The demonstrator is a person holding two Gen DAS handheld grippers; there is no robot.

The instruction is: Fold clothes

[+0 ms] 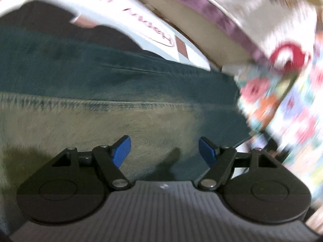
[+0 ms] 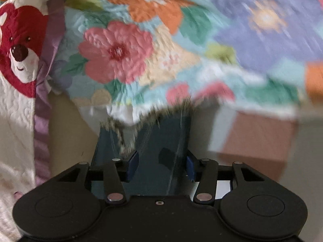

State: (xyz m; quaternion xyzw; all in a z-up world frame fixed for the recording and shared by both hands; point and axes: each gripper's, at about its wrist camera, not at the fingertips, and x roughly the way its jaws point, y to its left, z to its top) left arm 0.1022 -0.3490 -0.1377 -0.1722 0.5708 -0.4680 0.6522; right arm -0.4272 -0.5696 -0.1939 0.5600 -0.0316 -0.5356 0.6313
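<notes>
in the left wrist view the left gripper (image 1: pixel 164 151) sits nearest, its blue-padded fingers (image 1: pixel 122 151) spread wide with nothing between them, poised just above the denim jeans (image 1: pixel 113 92). the jeans lie spread under it, a faded, washed-out panel close in and darker blue cloth beyond a stitched seam. past the denim is something black, too blurred to name, then a white surface with pink lettering (image 1: pixel 145 30). to the right hangs a floral quilt (image 1: pixel 282 100), with a cream quilt with purple trim (image 1: pixel 222 18) arching above.

in the right wrist view the right gripper (image 2: pixel 162 167) has its blue pads pressed against either side of a bunched fold of the dark denim jeans (image 2: pixel 159 147), which stands up between them and ends in a frayed hem (image 2: pixel 153 117). just beyond, the floral quilt (image 2: pixel 181 40) fills the upper frame. a red bear print (image 2: pixel 18 46) on cream quilting sits far left, and a brown and white tiled floor (image 2: pixel 256 137) shows at right.
</notes>
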